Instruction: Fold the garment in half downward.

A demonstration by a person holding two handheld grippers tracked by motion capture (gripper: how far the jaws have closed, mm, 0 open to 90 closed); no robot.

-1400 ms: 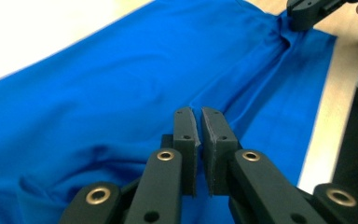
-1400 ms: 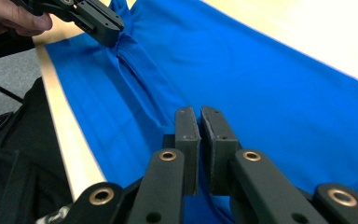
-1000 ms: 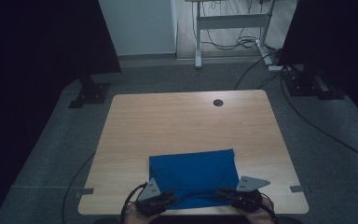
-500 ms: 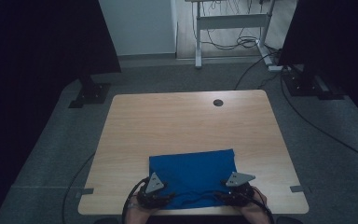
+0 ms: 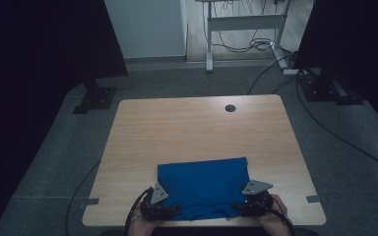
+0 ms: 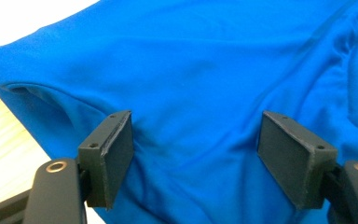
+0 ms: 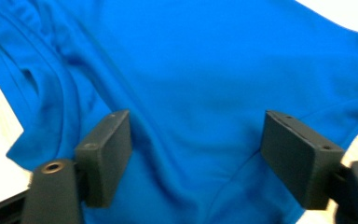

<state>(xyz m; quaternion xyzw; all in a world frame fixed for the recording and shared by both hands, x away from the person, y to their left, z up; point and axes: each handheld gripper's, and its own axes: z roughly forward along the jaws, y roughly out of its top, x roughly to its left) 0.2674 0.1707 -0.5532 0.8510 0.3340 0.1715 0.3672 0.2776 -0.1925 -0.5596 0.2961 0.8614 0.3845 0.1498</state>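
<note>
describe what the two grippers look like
Both are black. The left gripper and the right gripper each carry a grey three-cornered plate on top and trail a black cable. Up close, each has two flat, rectangular black jaws with small screw holes, set on black arms with a brass-ringed hole.

Smooth matt blue cloth, pale wood-grain table, matt black plastic tongs

The blue cloth lies spread flat on the table, close to its near edge. It is folded to a rough rectangle, with soft wrinkles along the near side. Its far edge is straight and parallel to the table's edge.
</note>
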